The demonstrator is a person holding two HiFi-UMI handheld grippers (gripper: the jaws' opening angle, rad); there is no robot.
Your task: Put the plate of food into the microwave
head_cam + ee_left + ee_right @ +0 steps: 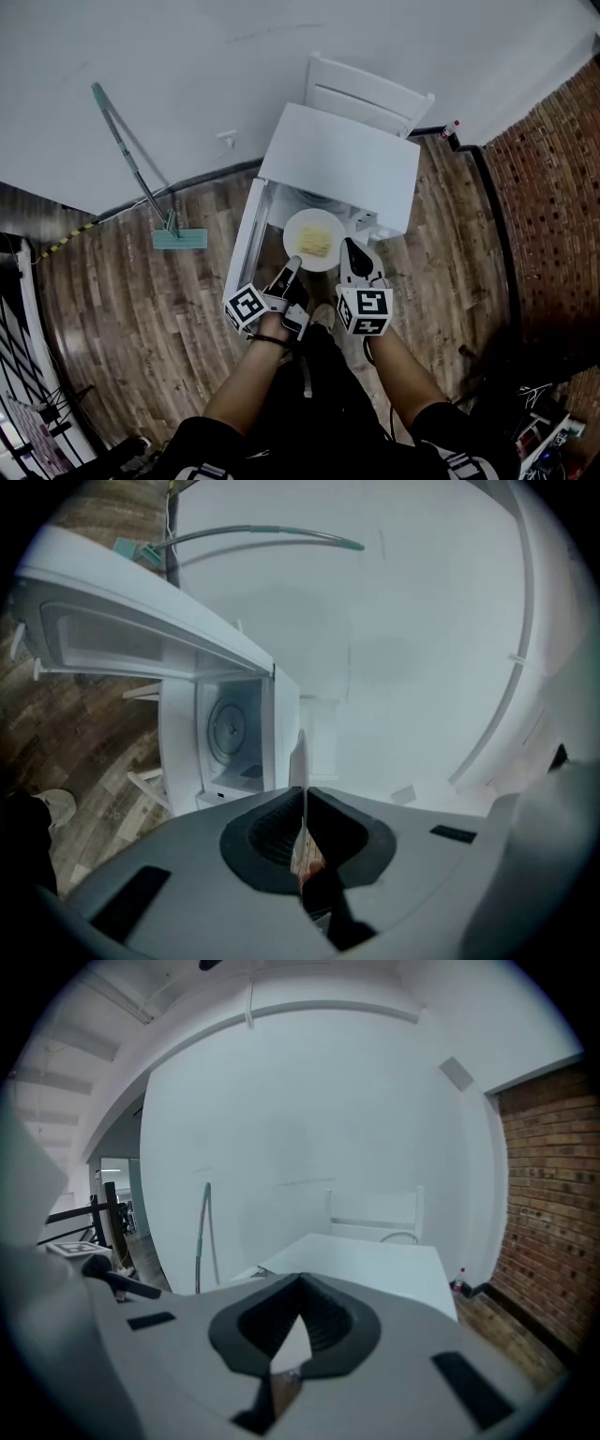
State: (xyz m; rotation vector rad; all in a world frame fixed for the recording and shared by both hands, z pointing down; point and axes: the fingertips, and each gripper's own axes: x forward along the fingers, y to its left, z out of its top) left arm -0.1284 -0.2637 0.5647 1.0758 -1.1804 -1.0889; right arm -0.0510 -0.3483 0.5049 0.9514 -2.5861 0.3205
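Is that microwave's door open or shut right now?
Open. The door is swung wide, and the left gripper view looks straight into the microwave at the round turntable inside.

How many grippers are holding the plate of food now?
2. The left gripper grips the plate at its near-left rim; the right gripper grips its near-right rim. None is hidden.
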